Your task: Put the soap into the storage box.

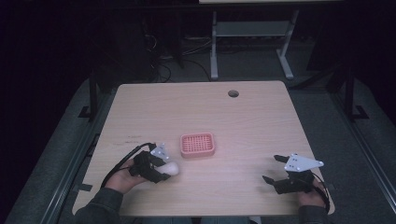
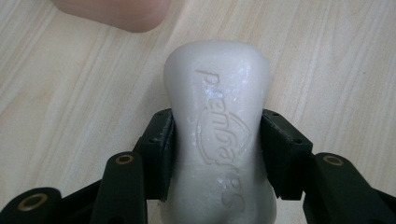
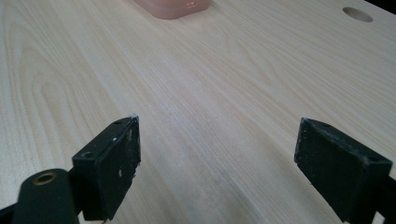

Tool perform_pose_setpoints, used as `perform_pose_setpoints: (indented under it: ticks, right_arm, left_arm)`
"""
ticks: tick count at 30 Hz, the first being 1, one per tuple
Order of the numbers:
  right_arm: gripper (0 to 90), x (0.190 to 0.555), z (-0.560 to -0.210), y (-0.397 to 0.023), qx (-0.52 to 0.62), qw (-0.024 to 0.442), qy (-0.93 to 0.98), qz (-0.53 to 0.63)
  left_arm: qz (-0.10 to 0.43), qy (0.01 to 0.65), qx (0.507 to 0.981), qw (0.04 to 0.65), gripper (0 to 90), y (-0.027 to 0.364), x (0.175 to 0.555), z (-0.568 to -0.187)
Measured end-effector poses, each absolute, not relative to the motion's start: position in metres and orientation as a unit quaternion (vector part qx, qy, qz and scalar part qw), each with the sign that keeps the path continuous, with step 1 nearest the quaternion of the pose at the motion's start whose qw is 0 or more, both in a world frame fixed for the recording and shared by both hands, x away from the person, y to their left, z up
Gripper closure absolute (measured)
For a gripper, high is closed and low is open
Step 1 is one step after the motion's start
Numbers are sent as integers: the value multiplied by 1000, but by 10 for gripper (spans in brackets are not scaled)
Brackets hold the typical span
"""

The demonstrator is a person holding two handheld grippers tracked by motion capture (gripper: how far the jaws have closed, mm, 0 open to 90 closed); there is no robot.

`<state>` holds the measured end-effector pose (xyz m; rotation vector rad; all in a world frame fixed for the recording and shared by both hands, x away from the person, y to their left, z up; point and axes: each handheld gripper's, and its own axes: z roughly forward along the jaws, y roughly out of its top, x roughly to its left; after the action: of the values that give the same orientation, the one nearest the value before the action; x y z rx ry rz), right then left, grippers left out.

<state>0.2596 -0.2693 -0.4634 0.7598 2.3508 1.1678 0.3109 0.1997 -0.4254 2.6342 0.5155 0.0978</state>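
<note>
White soap bar (image 2: 219, 135) clamped in the low, level left tool (image 1: 161, 169).

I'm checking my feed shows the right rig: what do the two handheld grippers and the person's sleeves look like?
Both are black two-jaw tools. The left gripper carries a small grey three-cornered plate with dark dots and trails a black cable looping over the table. The right gripper has a larger plate of the same kind. Their fingers are blocky black pads with small screw holes, on arms with brass-coloured rivets. The sleeves look dark grey-green.
</note>
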Motion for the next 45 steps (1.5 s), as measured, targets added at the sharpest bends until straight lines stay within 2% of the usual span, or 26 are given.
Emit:
perform_pose_setpoints:
  ticks: [45]
  right_arm:
    - [138, 257, -462, -270, 273, 206, 839, 423]
  left_arm:
    - [36, 173, 956, 232, 492, 177, 344, -399]
